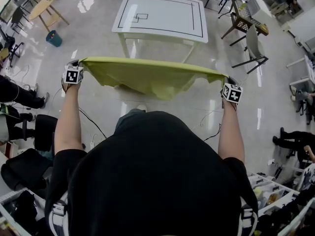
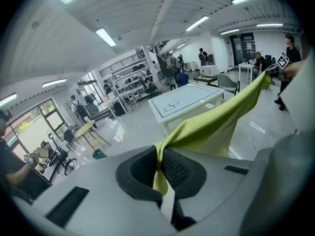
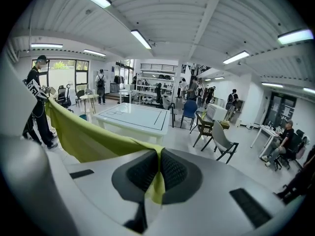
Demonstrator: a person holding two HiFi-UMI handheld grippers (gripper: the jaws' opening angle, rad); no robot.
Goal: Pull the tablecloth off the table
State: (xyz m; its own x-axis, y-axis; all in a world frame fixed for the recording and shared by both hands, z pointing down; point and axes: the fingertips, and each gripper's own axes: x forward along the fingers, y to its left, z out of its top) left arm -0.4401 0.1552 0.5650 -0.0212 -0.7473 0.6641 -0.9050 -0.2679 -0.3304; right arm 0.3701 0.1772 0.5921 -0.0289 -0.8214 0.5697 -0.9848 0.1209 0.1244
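Each gripper is clamped on a corner of the yellow-green tablecloth (image 1: 152, 75), which hangs stretched between the left gripper (image 1: 74, 74) and right gripper (image 1: 231, 92), clear of the white tabletop (image 1: 162, 14) beyond.

— What do we see carrying things here?
— We see a white rectangular table (image 1: 160, 14) standing on a glossy pale floor (image 1: 88, 38). A black outline (image 1: 160, 31) runs round the tabletop, and two small black rectangles (image 1: 140, 17) are drawn left of its centre.
— And on the floor around that table?
— To its left we make out a small teal bin (image 1: 54, 38) and a round wooden table (image 1: 44, 5). To its right stand a brown lattice chair (image 1: 243, 14) and a grey chair (image 1: 253, 45).
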